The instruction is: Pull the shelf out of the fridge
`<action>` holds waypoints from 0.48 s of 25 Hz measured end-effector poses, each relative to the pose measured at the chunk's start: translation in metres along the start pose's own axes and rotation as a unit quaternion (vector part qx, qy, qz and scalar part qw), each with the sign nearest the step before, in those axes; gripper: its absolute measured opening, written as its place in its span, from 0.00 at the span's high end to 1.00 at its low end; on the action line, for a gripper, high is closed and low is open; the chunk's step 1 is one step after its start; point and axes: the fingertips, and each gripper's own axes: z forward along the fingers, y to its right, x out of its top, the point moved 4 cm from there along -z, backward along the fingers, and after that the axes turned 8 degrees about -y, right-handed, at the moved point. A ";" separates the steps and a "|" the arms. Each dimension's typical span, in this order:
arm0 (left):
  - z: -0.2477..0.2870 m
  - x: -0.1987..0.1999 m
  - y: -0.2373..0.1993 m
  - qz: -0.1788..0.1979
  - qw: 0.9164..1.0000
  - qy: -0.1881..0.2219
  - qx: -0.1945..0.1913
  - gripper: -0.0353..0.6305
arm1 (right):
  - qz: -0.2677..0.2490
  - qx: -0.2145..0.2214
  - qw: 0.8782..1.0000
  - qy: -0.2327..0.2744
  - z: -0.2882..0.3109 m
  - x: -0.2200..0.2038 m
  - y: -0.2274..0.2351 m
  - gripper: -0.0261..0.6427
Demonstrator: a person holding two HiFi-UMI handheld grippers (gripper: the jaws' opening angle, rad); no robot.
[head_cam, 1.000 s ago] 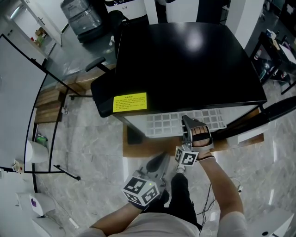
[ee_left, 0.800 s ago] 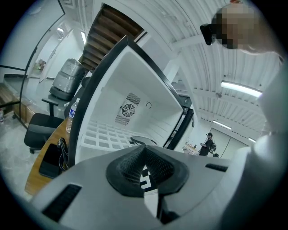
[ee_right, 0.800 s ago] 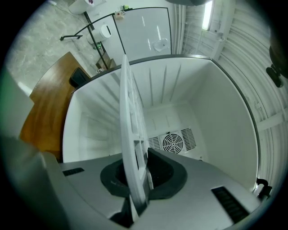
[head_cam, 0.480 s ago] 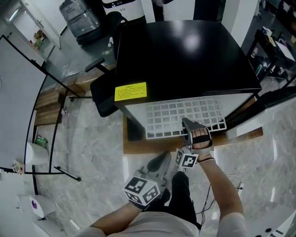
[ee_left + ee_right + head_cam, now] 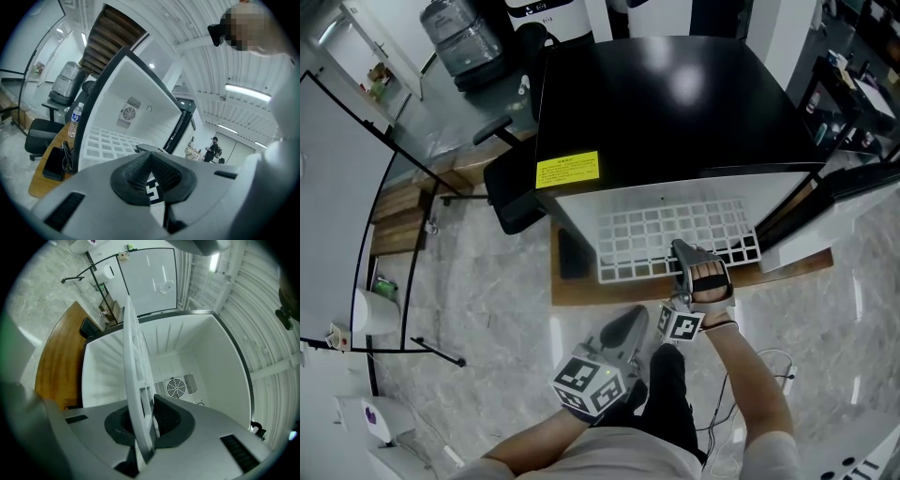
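Shelf [image 5: 670, 234], head view: white grid, partway out of fridge [image 5: 675, 103], front part past the open front and above wooden platform [image 5: 581, 289], rear under the black top. Right gripper [image 5: 682, 251] clamped on the shelf's front edge, right of centre. Left gripper [image 5: 617, 330] lower in frame near the person's legs, well apart from the shelf, touching nothing. Black-and-white square markers on both gripper cubes. Yellow label [image 5: 567, 170] on the fridge top near its front left corner; print too small to read. Left gripper view: jaws clenched, dark ribbed pads [image 5: 133, 171] pressed tip to tip, nothing between them. Beyond them the open white fridge cavity, fan grille [image 5: 126, 112] on the back wall, shelf grid below it. Water bottle [image 5: 75, 119] with a blue label beside the fridge at left, label text unreadable; dark phone [image 5: 54, 164] flat on the wood. Right gripper view: jaws grasping the shelf, white grid seen edge-on between the two dark pads [image 5: 168, 420] and running away into the cavity. Same round fan grille behind it on the back wall, wooden platform at left.
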 end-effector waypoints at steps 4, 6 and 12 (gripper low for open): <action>-0.008 -0.007 0.006 0.004 1.000 0.002 -0.001 0.94 | 0.004 -0.003 1.000 0.000 -0.015 -0.002 -0.001 0.89; -0.011 -0.008 0.007 0.005 1.000 0.002 -0.001 0.94 | 0.006 -0.003 1.000 0.000 -0.020 -0.002 -0.001 0.89; -0.016 -0.007 0.008 0.006 1.000 0.002 -0.004 0.94 | 0.008 -0.005 1.000 -0.001 -0.030 -0.002 -0.003 0.89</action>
